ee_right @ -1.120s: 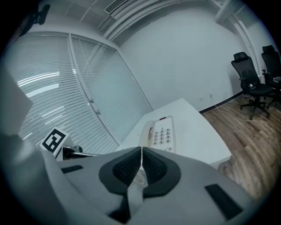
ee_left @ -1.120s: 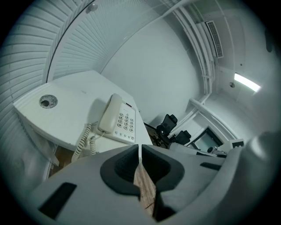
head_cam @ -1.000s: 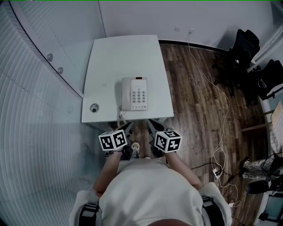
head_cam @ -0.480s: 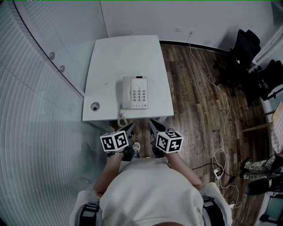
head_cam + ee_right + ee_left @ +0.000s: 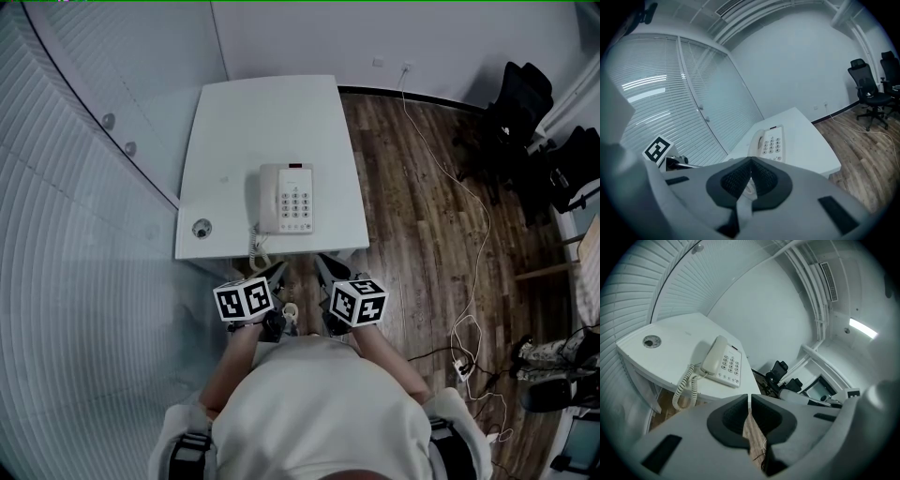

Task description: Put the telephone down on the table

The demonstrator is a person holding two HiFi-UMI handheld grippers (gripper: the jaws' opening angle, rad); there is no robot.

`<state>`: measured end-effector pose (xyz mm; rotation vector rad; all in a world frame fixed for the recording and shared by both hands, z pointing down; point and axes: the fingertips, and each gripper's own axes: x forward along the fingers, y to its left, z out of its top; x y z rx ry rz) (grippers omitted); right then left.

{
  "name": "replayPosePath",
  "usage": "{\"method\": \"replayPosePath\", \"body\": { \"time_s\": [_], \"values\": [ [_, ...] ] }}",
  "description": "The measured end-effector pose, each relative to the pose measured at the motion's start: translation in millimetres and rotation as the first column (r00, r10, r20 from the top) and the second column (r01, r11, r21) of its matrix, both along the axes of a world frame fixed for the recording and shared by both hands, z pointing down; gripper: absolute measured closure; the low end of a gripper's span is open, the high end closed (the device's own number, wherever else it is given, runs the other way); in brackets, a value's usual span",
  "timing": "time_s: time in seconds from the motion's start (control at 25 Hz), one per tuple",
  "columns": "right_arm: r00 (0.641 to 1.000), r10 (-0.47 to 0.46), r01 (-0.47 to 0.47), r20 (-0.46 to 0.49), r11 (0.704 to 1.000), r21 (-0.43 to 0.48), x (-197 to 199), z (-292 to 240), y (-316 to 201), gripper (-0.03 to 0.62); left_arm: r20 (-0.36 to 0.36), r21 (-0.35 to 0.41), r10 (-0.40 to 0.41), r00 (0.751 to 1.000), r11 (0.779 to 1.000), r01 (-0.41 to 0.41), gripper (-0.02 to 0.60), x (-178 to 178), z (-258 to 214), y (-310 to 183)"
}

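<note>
Head view: telephone (image 5: 287,198) lies flat on white table (image 5: 262,112) near front edge, handset on cradle, coiled cord (image 5: 255,248) hanging over edge. Left gripper (image 5: 275,272) and right gripper (image 5: 323,266) sit just off that edge by person's body, apart from telephone. Judgement: set-down looks done; next move calls only for hands clear of cord.

Left gripper view: jaws pressed together, nothing between; telephone ahead on table.

Right gripper view: jaws pressed together, empty.

Writing: no brand legible; keypad print too small; cubes bear square markers only.
</note>
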<state>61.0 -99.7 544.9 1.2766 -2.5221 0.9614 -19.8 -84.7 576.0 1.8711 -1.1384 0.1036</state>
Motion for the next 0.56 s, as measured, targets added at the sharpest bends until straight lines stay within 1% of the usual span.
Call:
{"method": "replayPosePath", "body": {
  "time_s": [0.56],
  "values": [
    [1.0,0.004,-0.004,0.009,1.0,0.001,-8.7,-2.6,-8.7,0.574,-0.018,-0.018,-0.013,1.0,1.0,0.013,0.543,-8.7,-1.2,-4.9]
  ]
}}
